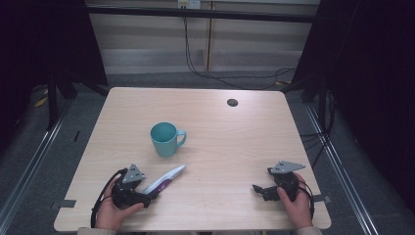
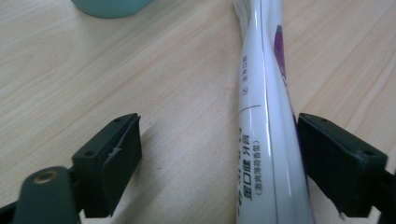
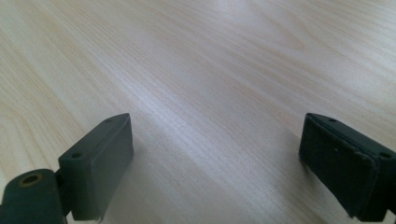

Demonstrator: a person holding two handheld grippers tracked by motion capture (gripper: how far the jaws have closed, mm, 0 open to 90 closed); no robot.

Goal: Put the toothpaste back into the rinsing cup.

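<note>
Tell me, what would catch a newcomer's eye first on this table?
Probably the teal mug standing alone mid-table. Next, the white and purple tube lying just in front of it, its near end between the open jaws of the left claw. The right claw rests open on bare wood.

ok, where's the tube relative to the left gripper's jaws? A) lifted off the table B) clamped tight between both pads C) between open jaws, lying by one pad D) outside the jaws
C: the tube lies on the table between the left gripper's wide-open jaws, close against one pad, far from the other.
</note>
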